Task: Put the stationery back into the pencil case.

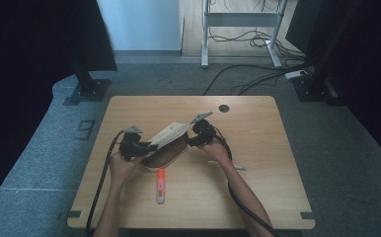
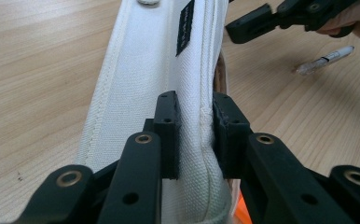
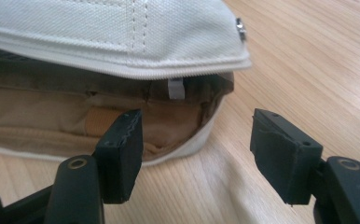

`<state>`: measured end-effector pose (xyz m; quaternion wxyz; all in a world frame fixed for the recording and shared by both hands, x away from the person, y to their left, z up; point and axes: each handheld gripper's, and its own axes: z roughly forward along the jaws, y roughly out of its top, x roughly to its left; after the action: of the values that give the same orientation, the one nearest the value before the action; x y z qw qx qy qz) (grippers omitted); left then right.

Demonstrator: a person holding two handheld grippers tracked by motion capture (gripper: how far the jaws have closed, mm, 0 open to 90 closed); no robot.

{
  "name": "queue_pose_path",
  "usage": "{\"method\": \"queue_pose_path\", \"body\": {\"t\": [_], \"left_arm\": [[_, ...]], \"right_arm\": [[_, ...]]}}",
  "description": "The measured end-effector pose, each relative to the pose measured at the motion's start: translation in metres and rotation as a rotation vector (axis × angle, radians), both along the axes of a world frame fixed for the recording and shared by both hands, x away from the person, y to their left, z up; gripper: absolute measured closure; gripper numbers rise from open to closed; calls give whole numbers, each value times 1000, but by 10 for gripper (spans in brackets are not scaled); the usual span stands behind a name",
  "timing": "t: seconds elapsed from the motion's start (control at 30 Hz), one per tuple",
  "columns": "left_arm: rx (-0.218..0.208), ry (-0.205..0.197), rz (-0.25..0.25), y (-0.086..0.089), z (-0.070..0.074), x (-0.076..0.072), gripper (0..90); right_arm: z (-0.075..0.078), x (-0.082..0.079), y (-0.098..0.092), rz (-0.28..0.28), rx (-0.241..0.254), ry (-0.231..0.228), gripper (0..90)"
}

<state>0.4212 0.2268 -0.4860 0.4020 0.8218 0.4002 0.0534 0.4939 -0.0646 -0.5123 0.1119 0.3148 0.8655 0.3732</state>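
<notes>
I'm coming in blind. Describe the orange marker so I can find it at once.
Start at the wooden table and find the open white canvas pouch the left gripper clamps at its middle. Just nearer the person lies the orange marker. It is the one bright orange thing; the pen by the right hand is pale.

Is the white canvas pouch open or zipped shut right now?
Open. The white canvas pouch gapes along its zip, its upper flap lifted off the tan lining; the left gripper pinches that flap.
</notes>
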Motion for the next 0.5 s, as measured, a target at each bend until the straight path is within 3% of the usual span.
{"method": "queue_pose_path", "body": {"t": [0.5], "left_arm": [[2, -1, -1, -1, 0, 0, 736]], "right_arm": [[9, -18, -23, 15, 37, 2, 318]]}}
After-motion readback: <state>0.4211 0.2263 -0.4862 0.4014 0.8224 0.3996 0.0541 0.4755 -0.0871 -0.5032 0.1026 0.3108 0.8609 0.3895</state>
